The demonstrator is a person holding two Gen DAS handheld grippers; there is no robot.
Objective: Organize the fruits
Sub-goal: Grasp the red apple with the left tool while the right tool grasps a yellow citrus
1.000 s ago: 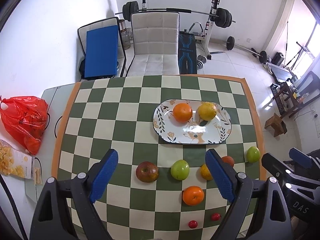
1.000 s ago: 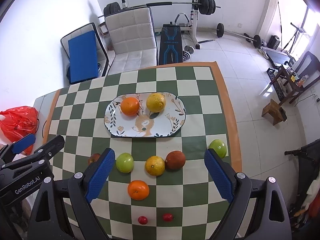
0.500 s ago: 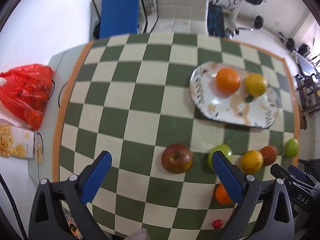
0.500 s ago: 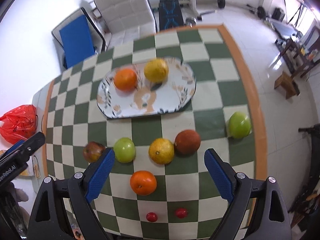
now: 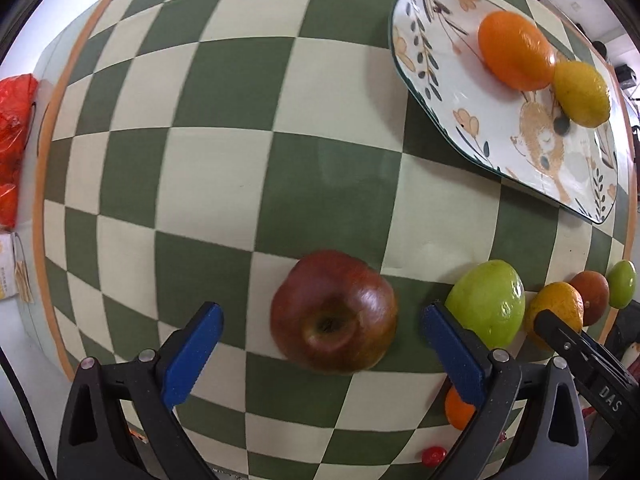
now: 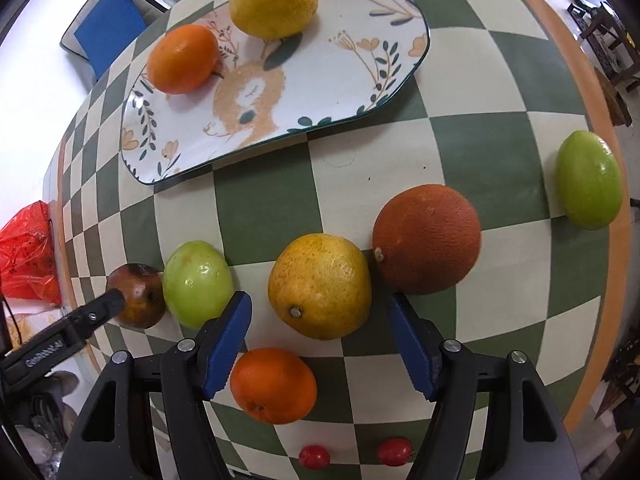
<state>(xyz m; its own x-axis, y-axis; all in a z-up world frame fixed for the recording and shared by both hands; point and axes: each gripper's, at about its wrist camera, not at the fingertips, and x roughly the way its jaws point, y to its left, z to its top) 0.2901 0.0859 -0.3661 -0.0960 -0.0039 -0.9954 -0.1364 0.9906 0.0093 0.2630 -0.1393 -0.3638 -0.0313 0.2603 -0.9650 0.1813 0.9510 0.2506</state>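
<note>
The checkered table (image 5: pixel 224 184) fills both views, its edges cut off by the round lens. On it the painted plate (image 6: pixel 328 80) carries an orange (image 6: pixel 182 60) and a lemon (image 6: pixel 274 0). The left gripper (image 5: pixel 320 344) is spread wide with the red apple (image 5: pixel 334 312) between its blue pads, not touching. The right gripper (image 6: pixel 320 340) is also spread, around the yellow orange (image 6: pixel 320 284) without contact. A small orange (image 5: pixel 458 402) is half hidden behind the left gripper's finger. Two cherry tomatoes (image 6: pixel 314 456) lie near the bottom.
</note>
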